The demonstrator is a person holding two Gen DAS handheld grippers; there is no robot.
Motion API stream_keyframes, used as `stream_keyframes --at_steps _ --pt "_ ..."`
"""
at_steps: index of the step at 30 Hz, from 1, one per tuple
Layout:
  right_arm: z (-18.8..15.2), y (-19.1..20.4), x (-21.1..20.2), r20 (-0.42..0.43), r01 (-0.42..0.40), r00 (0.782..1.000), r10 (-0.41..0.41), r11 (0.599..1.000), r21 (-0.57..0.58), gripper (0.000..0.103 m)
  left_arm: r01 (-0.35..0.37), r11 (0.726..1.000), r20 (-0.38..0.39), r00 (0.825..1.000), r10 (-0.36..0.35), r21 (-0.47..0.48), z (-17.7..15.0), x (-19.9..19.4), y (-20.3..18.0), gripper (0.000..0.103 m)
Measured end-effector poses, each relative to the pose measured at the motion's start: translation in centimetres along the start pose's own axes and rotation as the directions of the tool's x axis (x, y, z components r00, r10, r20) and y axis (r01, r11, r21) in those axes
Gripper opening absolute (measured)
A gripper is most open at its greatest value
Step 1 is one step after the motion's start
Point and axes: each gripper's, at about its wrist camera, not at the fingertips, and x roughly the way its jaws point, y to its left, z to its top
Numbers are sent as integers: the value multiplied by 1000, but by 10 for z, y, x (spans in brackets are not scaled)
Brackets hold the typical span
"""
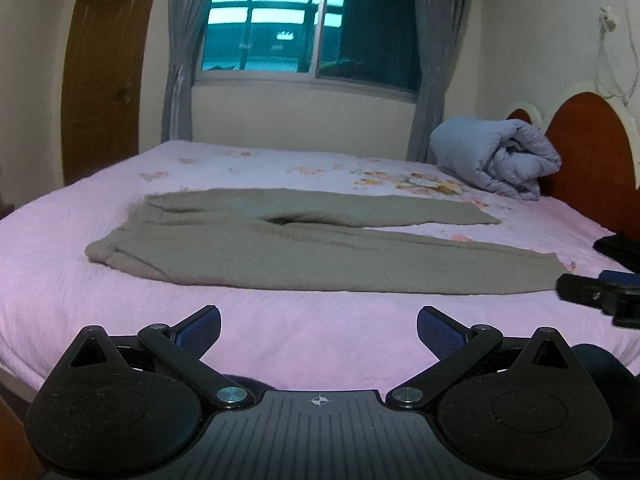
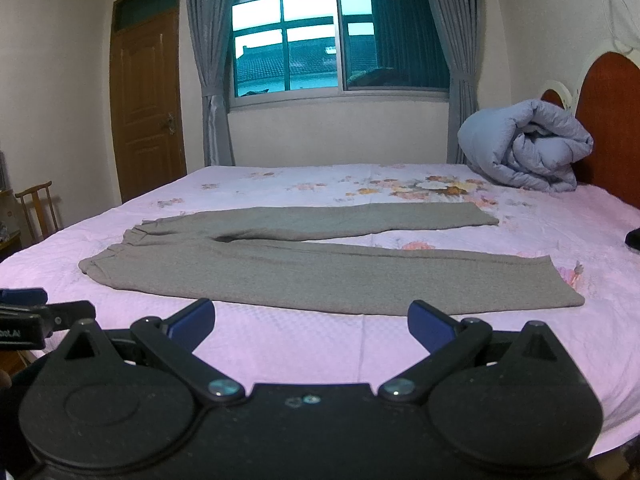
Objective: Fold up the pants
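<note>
Grey-brown pants [image 1: 304, 252] lie flat on the pink bedsheet [image 1: 296, 340], waistband to the left, both legs spread apart and pointing right. They also show in the right wrist view [image 2: 320, 268]. My left gripper [image 1: 319, 326] is open and empty, above the sheet just short of the near leg. My right gripper [image 2: 311, 320] is open and empty, also short of the near leg. The right gripper's tip shows at the right edge of the left wrist view [image 1: 592, 292]; the left gripper's tip shows at the left edge of the right wrist view [image 2: 44, 314].
A rolled blue quilt [image 2: 528, 148] lies by the red headboard [image 2: 612, 120] at the far right. A dark object [image 1: 620, 248] sits on the bed's right side. A wooden chair [image 2: 38, 208] and a door [image 2: 148, 108] stand to the left; a curtained window [image 2: 336, 36] is behind.
</note>
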Motion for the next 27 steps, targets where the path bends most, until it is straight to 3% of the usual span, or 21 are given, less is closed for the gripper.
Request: stream_keyframes --at_steps 1,4,6,10,15,22,27 --pt "2 -4 2 -4 2 1000 -2 1000 17 97 -30 1000 -12 999 30 -5 2 2 3 103" --pt "5 -20 12 5 4 1000 -4 1000 21 97 -22 999 -14 1000 21 -36 13 10 16 103" --pt "19 -25 25 9 4 1000 -4 1000 25 97 -4 999 2 1000 4 -51 27 21 30 103" --pt "58 -34 55 39 14 999 -15 999 38 97 -55 998 4 998 55 -11 67 65 65 103" --pt "107 -46 104 81 15 997 -18 999 37 97 -162 986 -12 987 161 -41 127 145 144 103" --pt "156 -53 213 53 15 998 -17 999 49 97 -174 972 -100 982 159 -158 180 282 245 103" --pt "163 -49 304 -28 29 999 -28 999 29 97 -151 969 -119 984 129 -195 186 374 289 103"
